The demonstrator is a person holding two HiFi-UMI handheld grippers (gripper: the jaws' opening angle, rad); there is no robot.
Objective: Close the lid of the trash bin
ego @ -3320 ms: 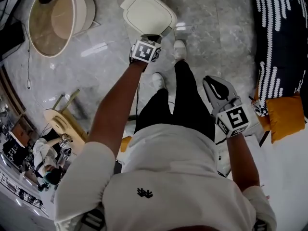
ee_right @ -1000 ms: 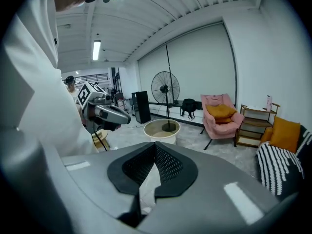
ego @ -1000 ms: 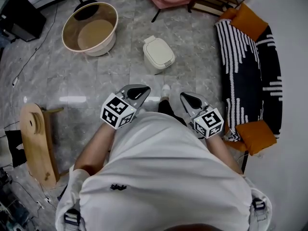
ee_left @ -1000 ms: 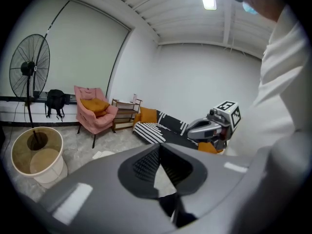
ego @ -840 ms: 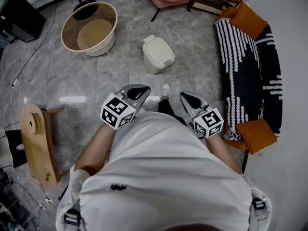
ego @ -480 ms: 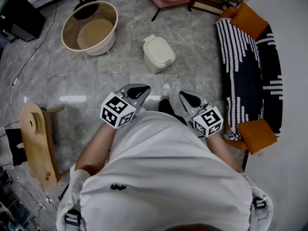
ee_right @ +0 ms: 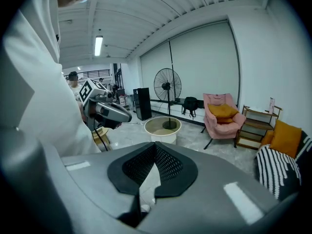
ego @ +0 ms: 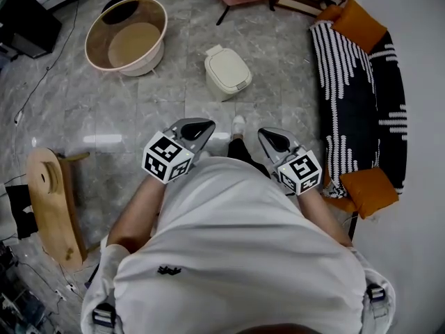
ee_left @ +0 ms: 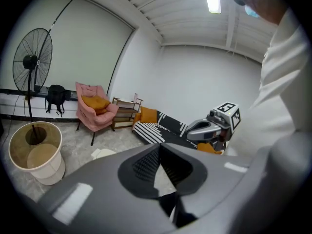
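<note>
Since about three seconds back, when the left gripper (ego: 194,128) was down at the bin lid, I had pulled both tools up and in against my body, and in the last half second the floor only drifted a little in the head view. The trash bin (ego: 227,74) stood on the grey floor ahead of my shoe (ego: 238,125), well apart from either tool, and its white lid (ego: 229,65) lay flat on top, so I judged the job done. In the left gripper view the black pads met at their tips with nothing between them, and the right gripper (ego: 272,139) was the same in its own view: pinched together and empty. What could still go wrong, I thought, was my own feet. A careless step forward could knock the bin and jolt the lid up again. A step back or to the left could catch the wooden stool (ego: 50,204) lying just beside me on that side. The striped sofa (ego: 351,82) with its orange cushion (ego: 366,191) hemmed in my right side closely, and the round tub (ego: 126,37) sat off to the bin's left. The freest room was the bare floor between me and the bin, and the patch to the front left.
</note>
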